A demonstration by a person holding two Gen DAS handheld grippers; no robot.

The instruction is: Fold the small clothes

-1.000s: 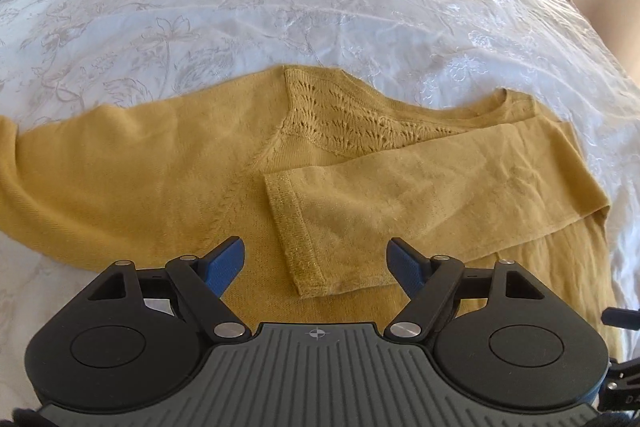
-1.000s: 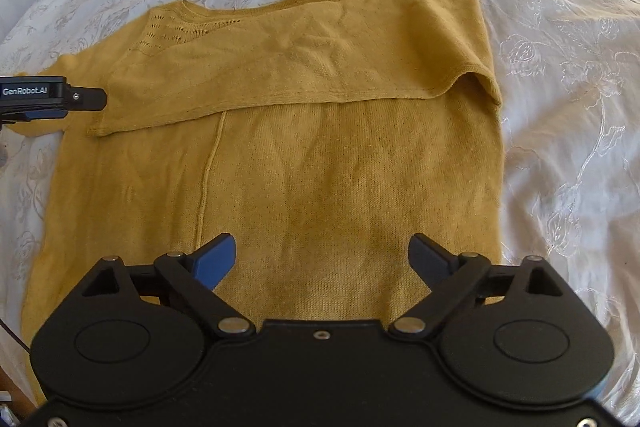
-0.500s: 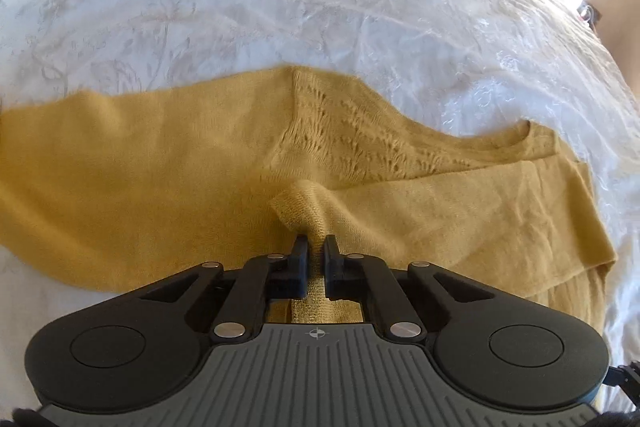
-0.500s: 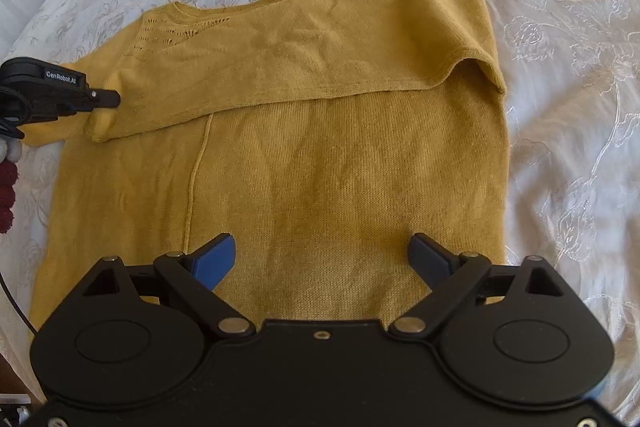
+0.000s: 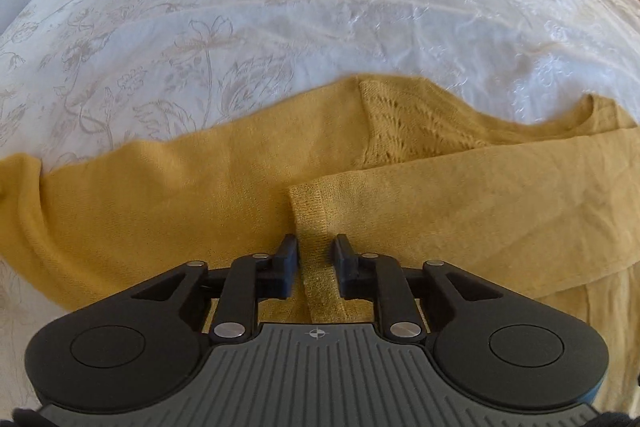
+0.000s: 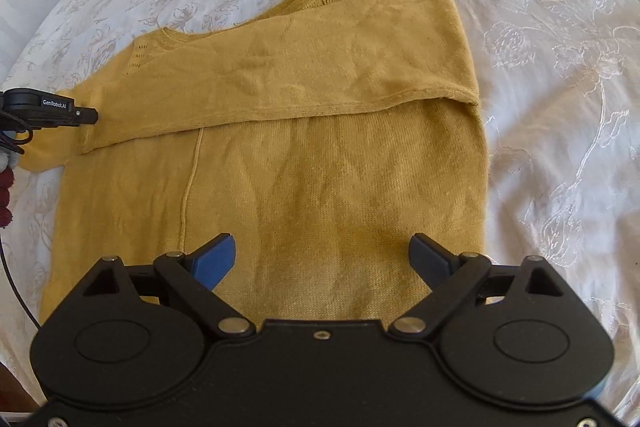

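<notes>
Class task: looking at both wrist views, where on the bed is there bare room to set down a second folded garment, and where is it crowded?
Free: the white bedspread to the right of the yellow sweater, and the wide stretch beyond its neckline. Crowded: the sweater's left side, where the left claw is opening around the folded sleeve's cuff.

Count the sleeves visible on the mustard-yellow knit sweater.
2. One sleeve is folded across the chest, its cuff between the opening left gripper jaws; the other sleeve lies spread out on the white embroidered bedspread.
</notes>
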